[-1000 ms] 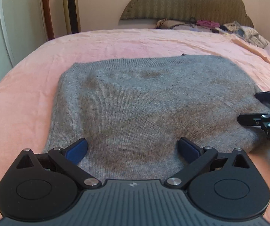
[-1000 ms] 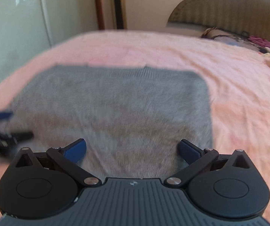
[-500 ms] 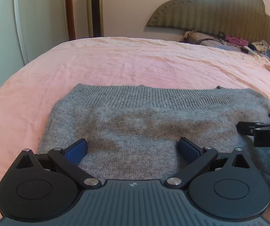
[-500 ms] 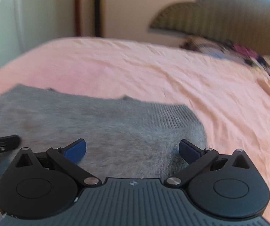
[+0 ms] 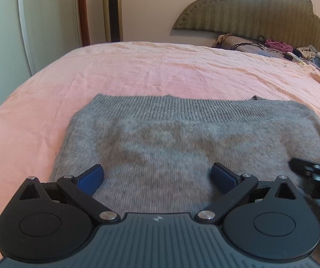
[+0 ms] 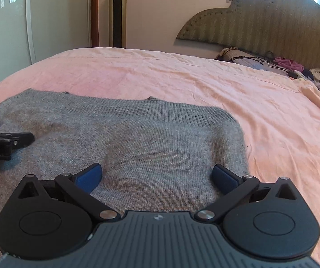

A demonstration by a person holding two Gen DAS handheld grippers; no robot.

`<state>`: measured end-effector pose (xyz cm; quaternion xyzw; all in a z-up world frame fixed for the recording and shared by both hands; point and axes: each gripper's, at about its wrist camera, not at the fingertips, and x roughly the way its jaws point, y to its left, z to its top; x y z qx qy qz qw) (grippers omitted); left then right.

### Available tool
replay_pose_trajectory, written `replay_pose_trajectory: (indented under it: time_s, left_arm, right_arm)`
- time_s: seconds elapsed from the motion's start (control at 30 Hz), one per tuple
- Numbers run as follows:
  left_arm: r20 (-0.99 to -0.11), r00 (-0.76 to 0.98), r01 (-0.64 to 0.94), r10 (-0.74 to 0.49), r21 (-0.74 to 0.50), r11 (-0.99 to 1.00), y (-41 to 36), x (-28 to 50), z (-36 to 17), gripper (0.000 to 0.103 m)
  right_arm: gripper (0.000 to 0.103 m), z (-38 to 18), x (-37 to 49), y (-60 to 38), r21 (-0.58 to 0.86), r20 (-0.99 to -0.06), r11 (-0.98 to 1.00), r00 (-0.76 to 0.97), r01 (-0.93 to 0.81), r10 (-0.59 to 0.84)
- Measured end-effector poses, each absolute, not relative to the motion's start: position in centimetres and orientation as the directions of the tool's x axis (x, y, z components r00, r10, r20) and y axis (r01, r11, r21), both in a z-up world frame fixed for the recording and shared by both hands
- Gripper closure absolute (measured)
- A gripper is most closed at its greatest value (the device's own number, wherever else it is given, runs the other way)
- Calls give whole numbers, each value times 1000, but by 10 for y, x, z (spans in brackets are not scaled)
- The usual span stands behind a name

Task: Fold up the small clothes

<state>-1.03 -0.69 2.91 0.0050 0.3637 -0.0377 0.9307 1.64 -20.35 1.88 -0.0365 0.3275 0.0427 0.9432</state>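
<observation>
Over the last second the left gripper [image 5: 157, 175] drops low toward the near edge of the grey sweater [image 5: 182, 138], which lies flat on the pink bed [image 5: 160, 71]; the right gripper [image 6: 157, 175] sinks likewise. Both sets of fingers are spread, empty: likely lining up to pinch the near hem for the next fold

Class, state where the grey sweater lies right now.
In both wrist views the grey sweater lies flat on the pink bedsheet, beneath both open grippers, ribbed hem farthest.
</observation>
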Motion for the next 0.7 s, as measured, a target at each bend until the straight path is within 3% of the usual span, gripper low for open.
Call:
replay_pose_trajectory:
  time_s: [0.07, 0.2, 0.47, 0.7]
  left_arm:
    - [-688, 717, 98, -111, -58, 993, -6, -25, 36, 0]
    - [-644, 759, 126, -100, -6, 992, -7, -49, 18, 0]
    - [-676, 730, 141, -102, 3, 990, -5, -61, 24, 0]
    - [-667, 739, 139, -91, 20, 990, -5, -70, 26, 0]
  right_arm:
    - [0, 19, 17, -205, -38, -620, 994, 782, -105, 59]
    - [0, 19, 16, -204, -37, -618, 994, 784, -103, 58]
    - [0, 26, 0, -200, -57, -632, 996, 775, -71, 19]
    - [0, 23, -31, -200, -51, -631, 990, 773, -128, 67]
